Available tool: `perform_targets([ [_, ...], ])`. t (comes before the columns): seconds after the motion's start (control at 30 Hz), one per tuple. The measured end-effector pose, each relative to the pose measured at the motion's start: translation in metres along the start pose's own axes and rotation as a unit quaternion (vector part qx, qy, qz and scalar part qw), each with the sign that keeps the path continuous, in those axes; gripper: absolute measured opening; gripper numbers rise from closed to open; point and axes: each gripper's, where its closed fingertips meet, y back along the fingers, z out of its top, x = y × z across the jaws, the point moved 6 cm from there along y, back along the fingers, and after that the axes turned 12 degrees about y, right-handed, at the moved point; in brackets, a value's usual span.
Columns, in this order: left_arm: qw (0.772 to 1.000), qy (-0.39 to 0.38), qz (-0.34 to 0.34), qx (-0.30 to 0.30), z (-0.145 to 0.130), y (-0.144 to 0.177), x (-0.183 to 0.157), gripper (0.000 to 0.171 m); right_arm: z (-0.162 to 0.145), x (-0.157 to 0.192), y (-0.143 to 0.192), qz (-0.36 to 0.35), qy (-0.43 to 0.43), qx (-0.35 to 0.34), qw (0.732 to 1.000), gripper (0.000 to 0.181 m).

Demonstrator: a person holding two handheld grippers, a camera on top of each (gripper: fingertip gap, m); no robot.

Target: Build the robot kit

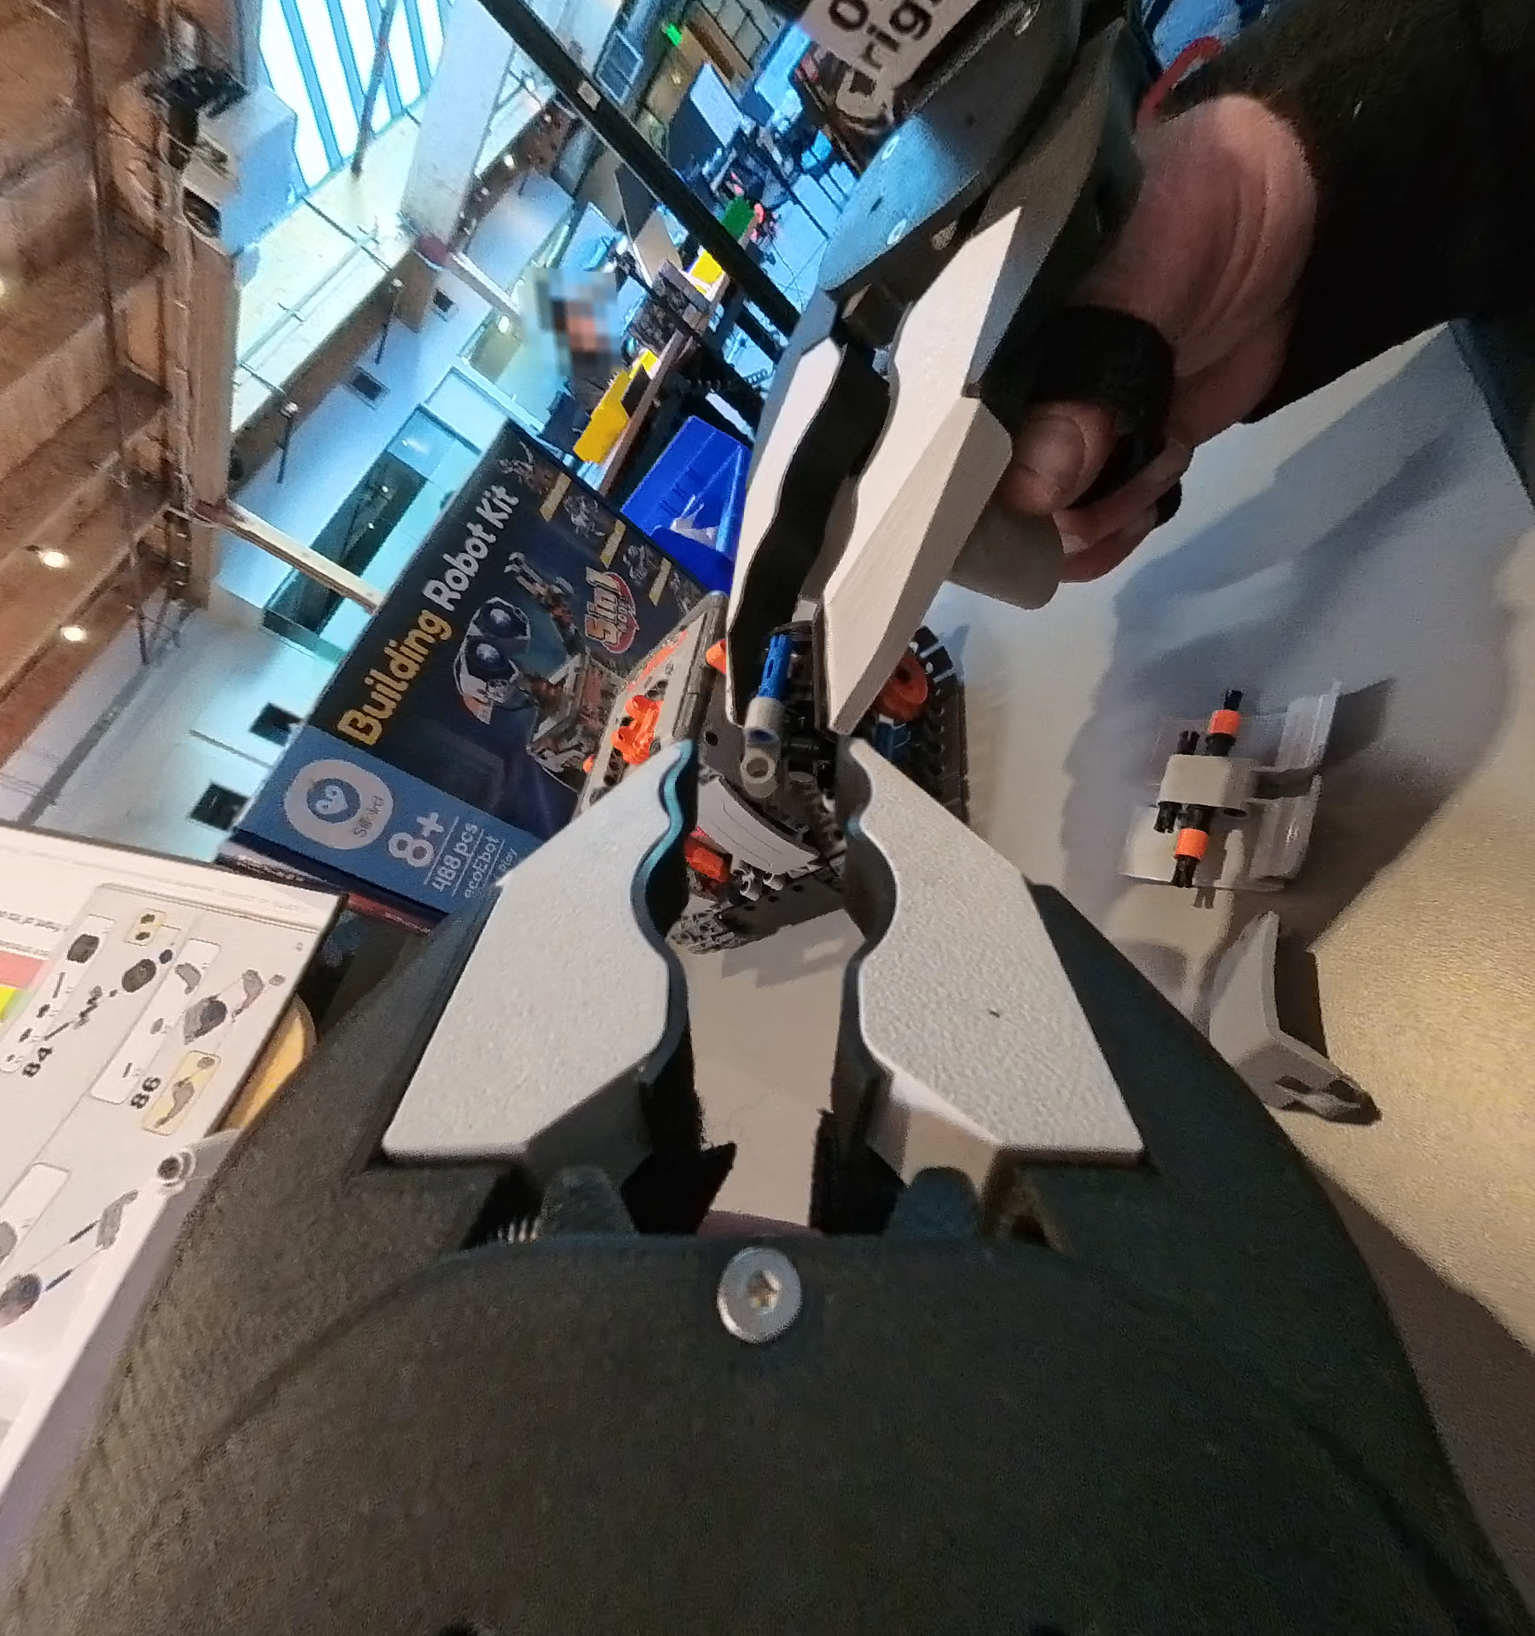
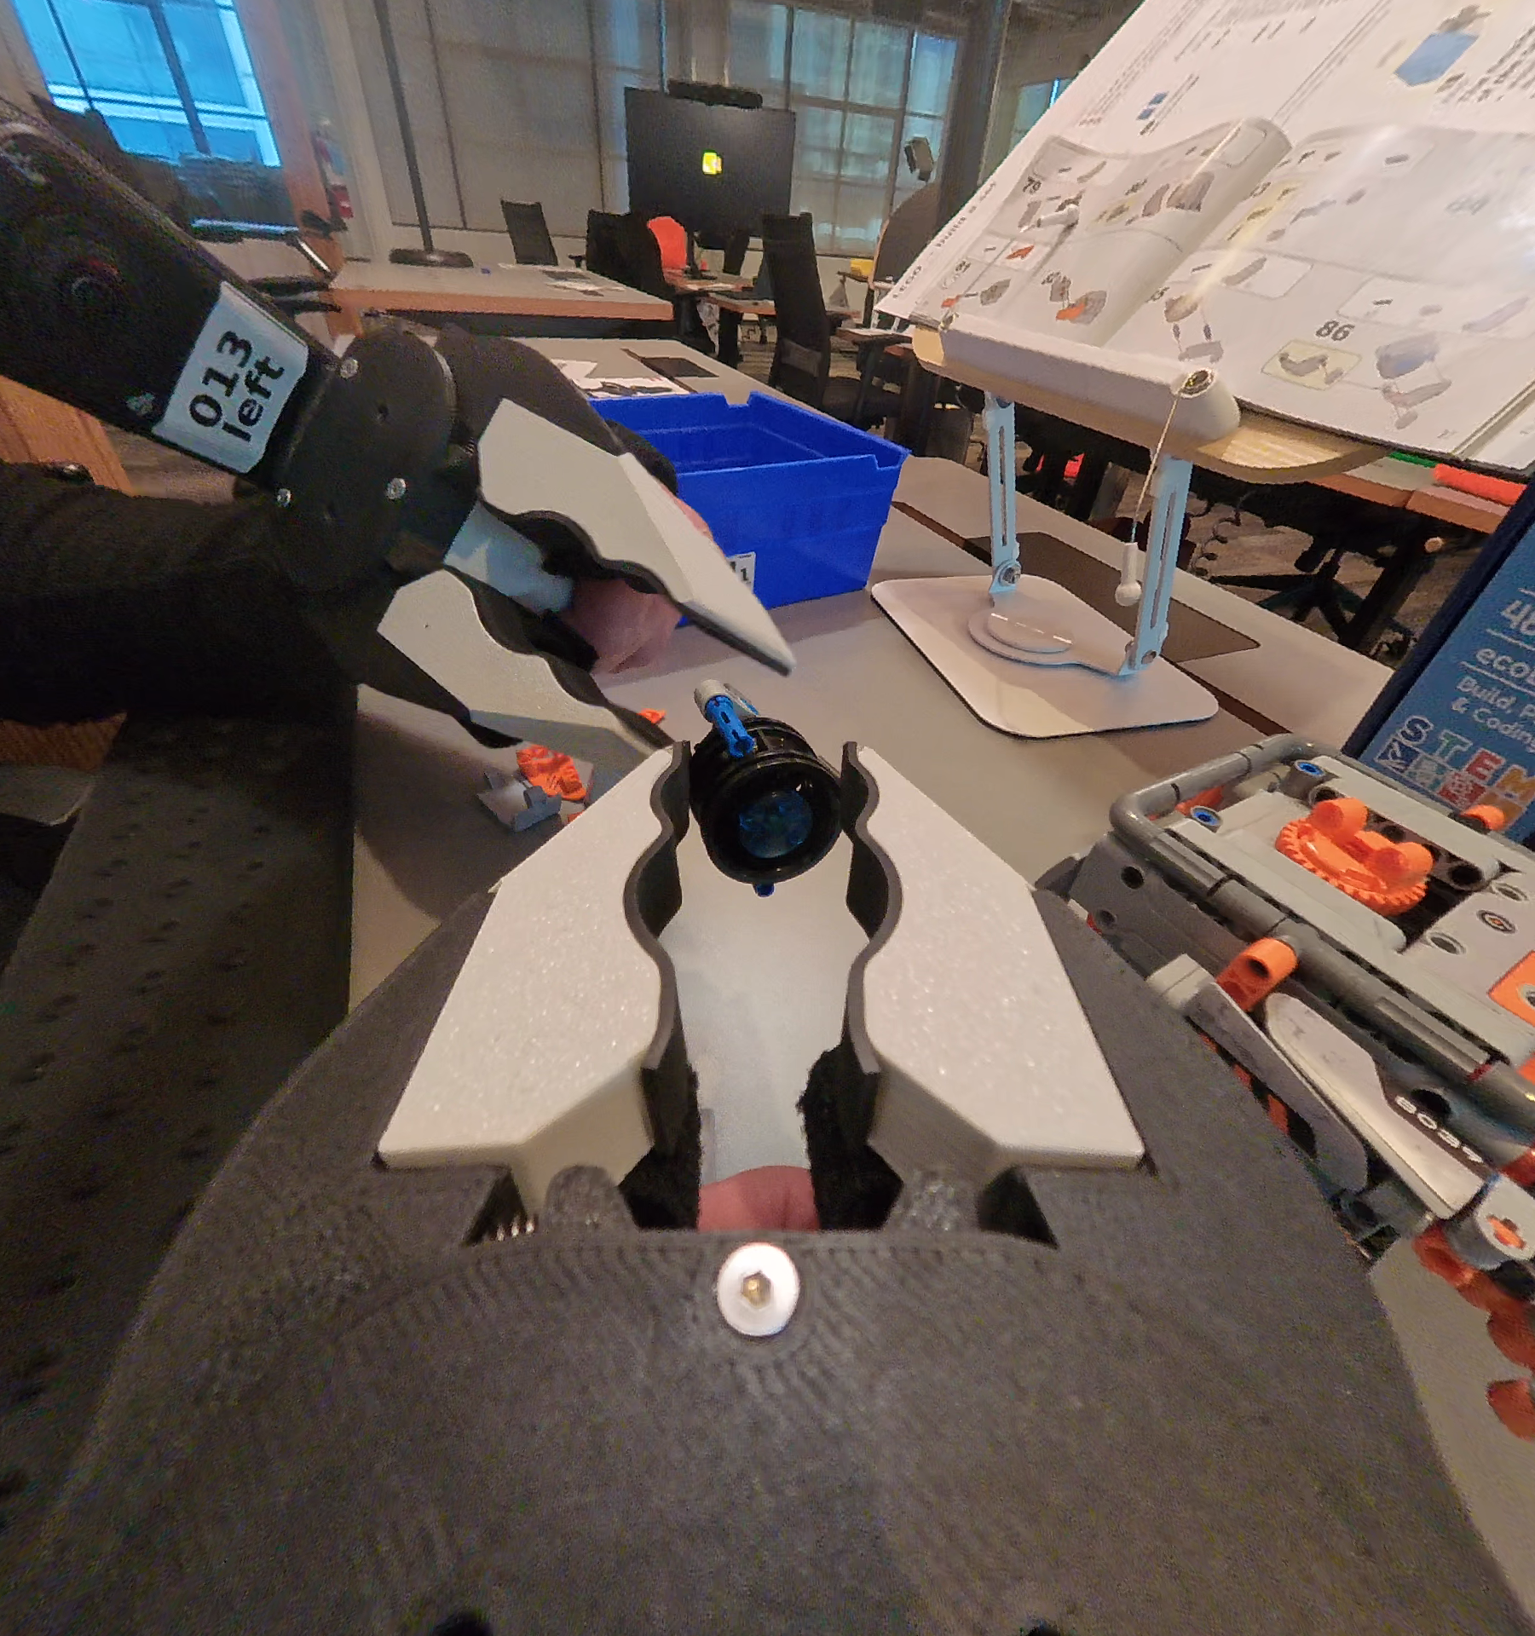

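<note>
1. Two grippers meet here above the pale grey surface [image 2: 887, 699]. My right gripper [image 2: 763, 779] is closed only partway, its fingertips pinching a black round ribbed plastic piece with a blue centre [image 2: 765, 819].
2. That piece hangs in the air, clear of the surface. A blue plastic pin with a light grey end [image 2: 721, 711] sticks out of it, away from my right hand.
3. My left gripper [image 1: 768, 770] is spread wide and holds nothing. The grey end of the pin lies just between its tips, and I see no contact on either side.
4. The pinch is at the very ends of my right fingers, on a curved side. I judge it shallow, so the piece could twist if it is pushed off-axis. Any push should run straight along the pin.
5. My left fingers sit to either side of the pin, so I judge them to be roughly in line with it.
6. Just to my right stands a grey and orange tracked brick model [image 2: 1330, 929], close to my right gripper's body. I would keep my wrist from knocking it.
7. Farther off are a blue plastic bin [image 2: 772, 496], an open instruction booklet on a white stand [image 2: 1277, 221] and a dark blue kit box [image 1: 445, 708]. A small grey and orange sub-assembly [image 1: 1224, 797] lies on the surface.
</note>
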Motion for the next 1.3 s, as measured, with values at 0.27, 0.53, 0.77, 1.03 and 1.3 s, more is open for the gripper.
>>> perform_targets([
  [0.27, 0.999, 0.013, -0.049, -0.009, 0.0035, 0.0078, -0.0045, 0.023, -0.0001, 0.0009, 0.0018, 0.004, 0.005, 0.003, 1.000, 0.032],
  [0.53, 0.999, 0.003, -0.039, -0.013, 0.0047, 0.0057, -0.0068, 0.012, -0.0035, -0.0006, 0.0010, 0.001, 0.003, 0.011, 1.000, 0.031],
  [0.77, 0.999, -0.004, -0.039, -0.009, 0.0022, 0.0071, -0.0059, 0.005, -0.0060, 0.0029, -0.0014, 0.011, 0.013, 0.021, 1.000, 0.032],
  [1.03, 0.998, 0.029, -0.043, -0.018, 0.0018, 0.0072, -0.0014, 0.004, -0.0047, 0.0020, -0.0011, 0.016, -0.003, 0.006, 1.000, 0.032],
  [1.3, 0.995, 0.075, -0.052, -0.035, 0.0030, 0.0071, 0.0018, 0.004, -0.0035, 0.0004, -0.0008, 0.019, -0.028, -0.008, 0.999, 0.033],
])
